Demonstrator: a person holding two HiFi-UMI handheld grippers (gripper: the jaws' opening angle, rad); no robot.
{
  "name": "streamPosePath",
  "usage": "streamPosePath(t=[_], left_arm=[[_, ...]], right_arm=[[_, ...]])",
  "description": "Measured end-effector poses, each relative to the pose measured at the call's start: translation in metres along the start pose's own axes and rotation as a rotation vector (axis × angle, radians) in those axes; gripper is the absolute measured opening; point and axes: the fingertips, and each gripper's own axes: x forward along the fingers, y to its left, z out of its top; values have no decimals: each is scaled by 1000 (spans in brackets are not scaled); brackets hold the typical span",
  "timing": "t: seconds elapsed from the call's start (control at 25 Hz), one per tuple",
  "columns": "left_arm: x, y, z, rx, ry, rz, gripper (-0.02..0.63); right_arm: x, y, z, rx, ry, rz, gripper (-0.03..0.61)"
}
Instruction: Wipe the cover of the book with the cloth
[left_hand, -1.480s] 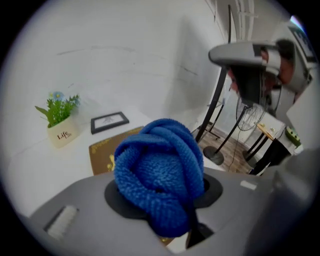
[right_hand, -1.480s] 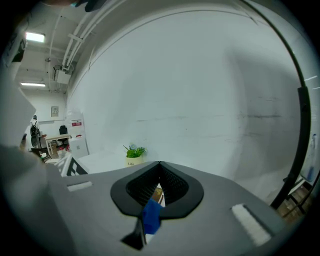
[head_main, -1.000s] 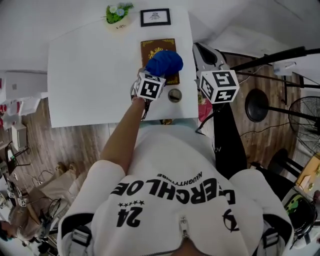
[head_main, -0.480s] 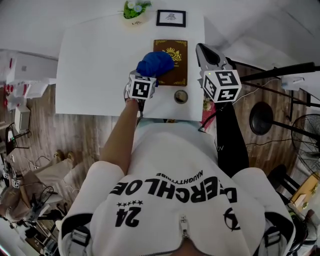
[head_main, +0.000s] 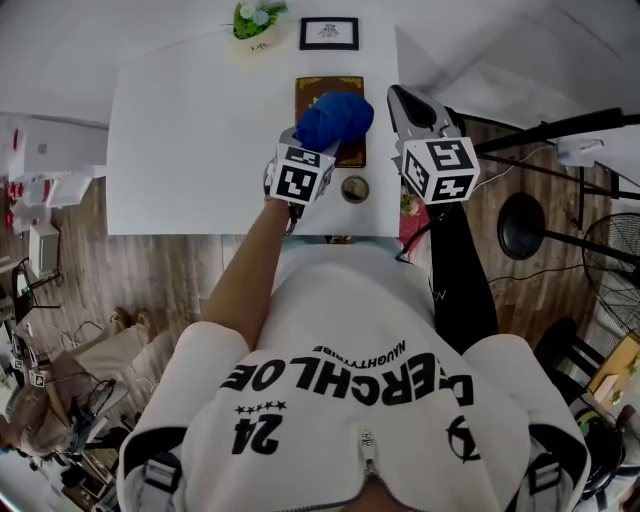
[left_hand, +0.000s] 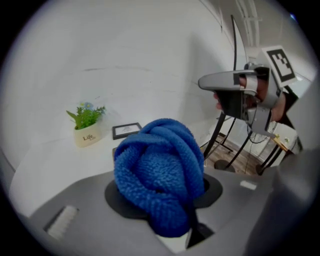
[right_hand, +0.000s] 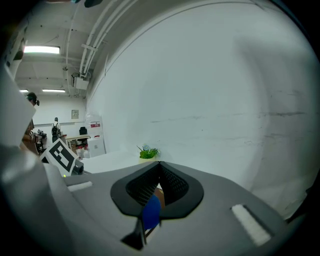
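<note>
My left gripper (left_hand: 170, 220) shell is smooth matt grey plastic. My right gripper (right_hand: 159, 167) is the same, with black cross-hatched, rough texture on the jaw insides. Cloth (left_hand: 159, 175): blue terry, looped pile, coarse and fuzzy. Book (head_main: 312, 85) cover: dark brown with gold print, sheen too small to judge. Table (head_main: 200, 130): white, smooth, matt. Floor (head_main: 150, 270): wood planks, grey-brown grain. Pot (left_hand: 87, 136): cream, smooth, matt.

Cloth (head_main: 335, 118) in L gripper (head_main: 318, 148) is back over the middle and R side of the book (head_main: 312, 90), overhanging its R edge. 0.5 s ago it sat on the L side, past the L edge. Gold crest, visible then, is covered again.
</note>
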Motion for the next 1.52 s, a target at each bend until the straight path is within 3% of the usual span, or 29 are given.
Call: streamPosePath(t=[0.24,0.6,1.12,1.52], left_arm=[[33,-36,-37,53,116,-64,236],[33,-34,-45,28,109,-37,236],[-16,39,-81,-143,115,128,236],[-29,61,-93,-178,147,196,236]], right_arm=[[-9,-6,-3,0,6,-18,2],[-9,-3,-3,-1,8,-8,2],[5,28,3,-20,5,65,2],[5,39,3,-38,13,79,3]])
